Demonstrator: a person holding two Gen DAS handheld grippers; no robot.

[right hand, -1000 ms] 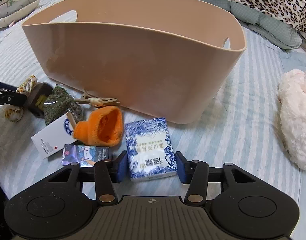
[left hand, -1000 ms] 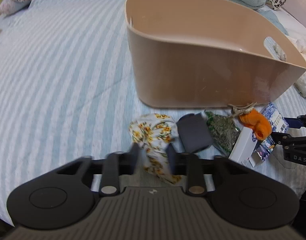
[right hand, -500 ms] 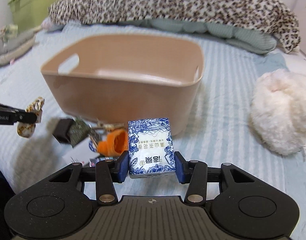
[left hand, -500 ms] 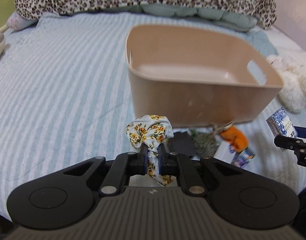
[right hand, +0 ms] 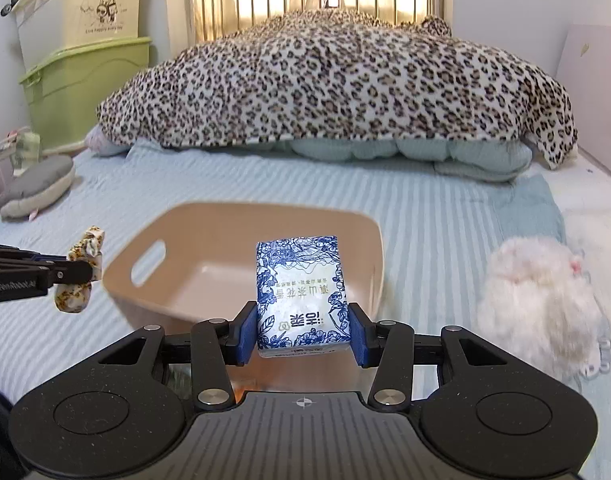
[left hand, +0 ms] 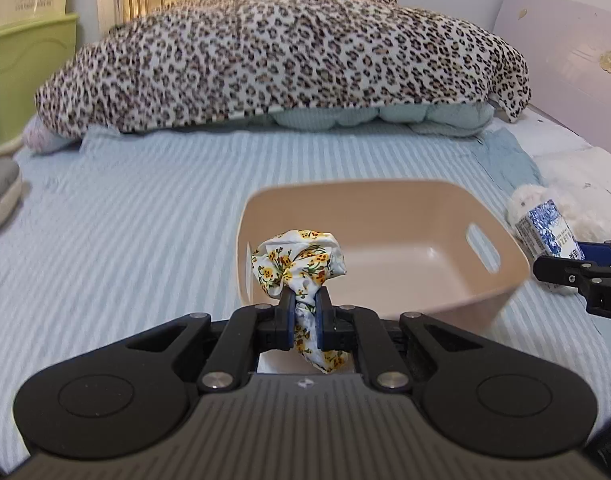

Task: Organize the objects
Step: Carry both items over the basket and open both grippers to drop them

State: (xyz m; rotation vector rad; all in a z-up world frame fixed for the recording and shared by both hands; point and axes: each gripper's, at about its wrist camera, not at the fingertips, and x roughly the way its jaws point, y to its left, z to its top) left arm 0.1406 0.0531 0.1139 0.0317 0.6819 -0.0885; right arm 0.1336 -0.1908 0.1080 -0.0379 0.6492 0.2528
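Observation:
A beige plastic basket (left hand: 501, 304) with handle cut-outs sits on the striped bed; it looks empty, and it also shows in the right wrist view (right hand: 369, 228). My left gripper (left hand: 305, 312) is shut on a floral cloth scrunchie (left hand: 301, 264) and holds it raised at the basket's near left rim. My right gripper (right hand: 301, 332) is shut on a blue and white tissue pack (right hand: 301, 296), raised over the basket's near rim. The pack (left hand: 545, 232) shows at the right of the left wrist view; the scrunchie (right hand: 81, 276) shows at the left of the right wrist view.
A leopard-print blanket (left hand: 281, 56) over a pale green quilt lies across the bed's far end. A white fluffy toy (right hand: 541, 300) lies right of the basket. A grey cushion (right hand: 37, 188) and green storage boxes (right hand: 85, 88) are at the left.
Both grippers have risen from the bed with their objects, up to the basket's rim height. The left one closed on the scrunchie. The small items on the bed dropped out of view.

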